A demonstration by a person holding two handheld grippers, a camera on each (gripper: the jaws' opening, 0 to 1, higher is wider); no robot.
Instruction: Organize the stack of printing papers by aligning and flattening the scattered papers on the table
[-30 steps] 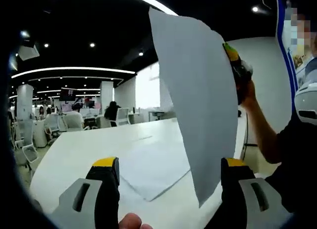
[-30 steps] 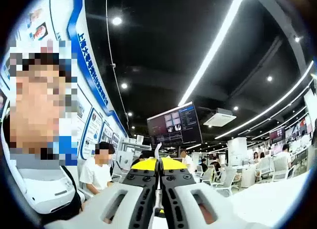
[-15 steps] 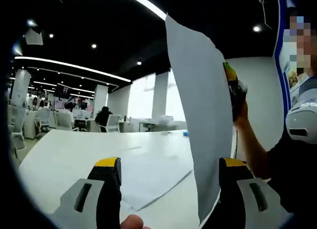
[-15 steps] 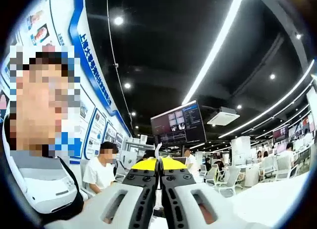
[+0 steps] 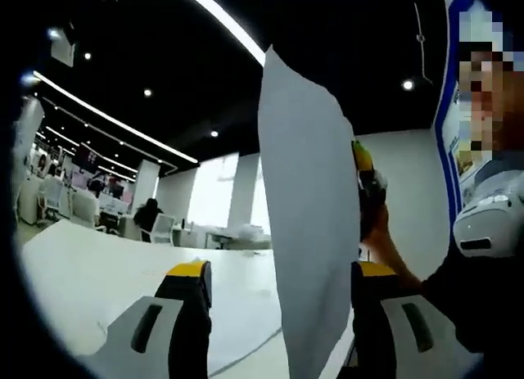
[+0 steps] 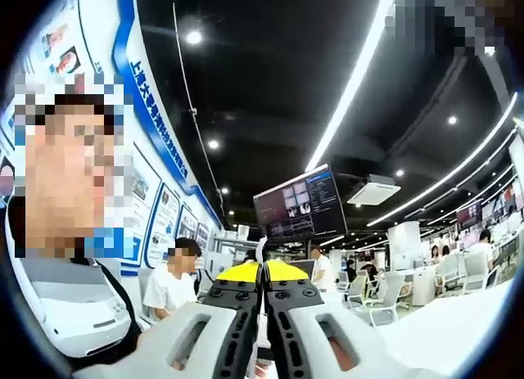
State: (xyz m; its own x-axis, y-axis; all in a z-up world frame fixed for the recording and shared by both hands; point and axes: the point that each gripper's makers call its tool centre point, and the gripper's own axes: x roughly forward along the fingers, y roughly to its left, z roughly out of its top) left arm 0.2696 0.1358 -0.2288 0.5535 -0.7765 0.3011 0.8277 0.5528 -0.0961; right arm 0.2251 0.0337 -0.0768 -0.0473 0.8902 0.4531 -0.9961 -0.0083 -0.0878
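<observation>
In the left gripper view a white sheet of paper hangs upright in the air, edge toward me, between my own jaws. The right gripper, yellow-tipped and held in a hand, pinches the sheet at its upper right edge. My left gripper is open, its jaws wide apart, with the sheet's lower part passing between them. More white sheets lie flat on the white table below. In the right gripper view my right gripper is shut on the thin edge of the sheet, pointing upward.
The table stretches away to the left in the left gripper view. The person holding the grippers stands at the right, wearing a dark shirt. Office chairs, desks and seated people fill the background hall, with a hanging screen overhead.
The left gripper's camera has tilted and dropped lower, so the table sinks in view. The held sheet has turned more edge-on and closer to my left jaws. The right gripper stays shut on it.
</observation>
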